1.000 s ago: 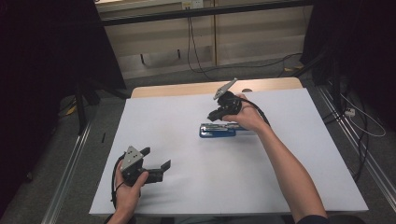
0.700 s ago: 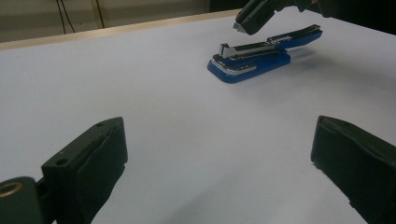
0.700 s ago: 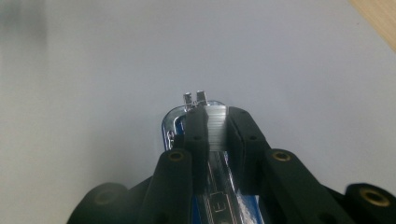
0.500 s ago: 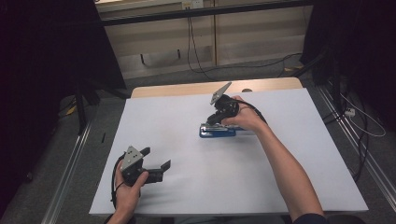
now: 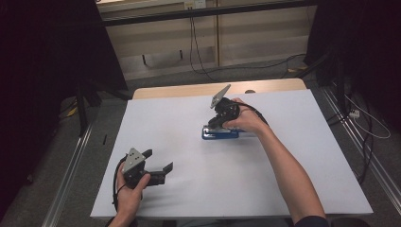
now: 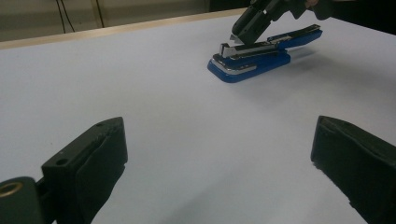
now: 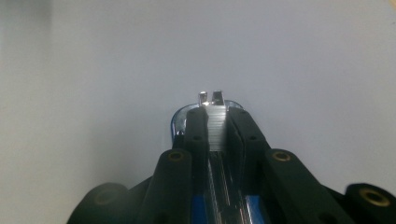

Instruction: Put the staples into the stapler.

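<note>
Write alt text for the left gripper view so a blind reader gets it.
A blue stapler lies on a white table, and the right gripper reaches down onto its metal top from the upper edge. In the foreground, the left gripper shows two black fingers set wide apart, nothing between them.

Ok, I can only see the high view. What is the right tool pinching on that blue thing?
Observer: The right gripper view shows the right tool shut on a silver ridged metal strip that looks like a row of staples.
Child: So is the blue thing a stapler?
Observer: Yes. In the left gripper view it is a blue plastic-and-metal stapler, and its base lies flat on the white table.
Child: And the other tool?
Observer: The left tool has its jaws wide apart with bare table between them, and it faces the stapler.
</note>
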Demonstrator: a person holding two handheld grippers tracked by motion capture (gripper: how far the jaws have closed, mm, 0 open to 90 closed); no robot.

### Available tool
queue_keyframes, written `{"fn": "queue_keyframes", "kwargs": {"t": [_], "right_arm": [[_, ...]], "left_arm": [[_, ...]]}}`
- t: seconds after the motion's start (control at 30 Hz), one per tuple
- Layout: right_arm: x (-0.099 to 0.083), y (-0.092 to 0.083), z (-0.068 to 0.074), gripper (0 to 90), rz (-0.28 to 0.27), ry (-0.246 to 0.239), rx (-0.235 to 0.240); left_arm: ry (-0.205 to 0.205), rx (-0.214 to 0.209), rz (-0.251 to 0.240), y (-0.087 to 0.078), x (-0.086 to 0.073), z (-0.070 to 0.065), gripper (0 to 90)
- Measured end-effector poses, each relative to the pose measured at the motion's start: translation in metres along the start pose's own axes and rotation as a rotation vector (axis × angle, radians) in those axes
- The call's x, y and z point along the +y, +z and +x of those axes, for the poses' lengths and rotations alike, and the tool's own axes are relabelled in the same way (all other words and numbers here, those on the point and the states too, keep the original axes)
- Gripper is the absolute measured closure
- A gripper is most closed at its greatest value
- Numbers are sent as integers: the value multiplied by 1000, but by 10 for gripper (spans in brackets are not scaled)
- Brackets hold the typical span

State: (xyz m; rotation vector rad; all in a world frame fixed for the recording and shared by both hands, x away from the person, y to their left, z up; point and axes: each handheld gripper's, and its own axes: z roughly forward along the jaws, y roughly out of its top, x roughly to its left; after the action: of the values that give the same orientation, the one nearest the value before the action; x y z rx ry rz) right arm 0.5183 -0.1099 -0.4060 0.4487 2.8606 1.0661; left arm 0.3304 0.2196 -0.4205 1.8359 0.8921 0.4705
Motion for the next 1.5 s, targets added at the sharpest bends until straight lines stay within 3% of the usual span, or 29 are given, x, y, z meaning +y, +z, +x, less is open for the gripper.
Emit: {"fn": "queue_keyframes", "kwargs": {"t": [0.67,1.5], "right_arm": [[1,5,0,793,23,-70,-2],[2,8,2,793,23,-85,-6]], "left_arm": [[-13,3,1,0,-1,1,39],[-5,3,-3,-1,0,1,39]]}}
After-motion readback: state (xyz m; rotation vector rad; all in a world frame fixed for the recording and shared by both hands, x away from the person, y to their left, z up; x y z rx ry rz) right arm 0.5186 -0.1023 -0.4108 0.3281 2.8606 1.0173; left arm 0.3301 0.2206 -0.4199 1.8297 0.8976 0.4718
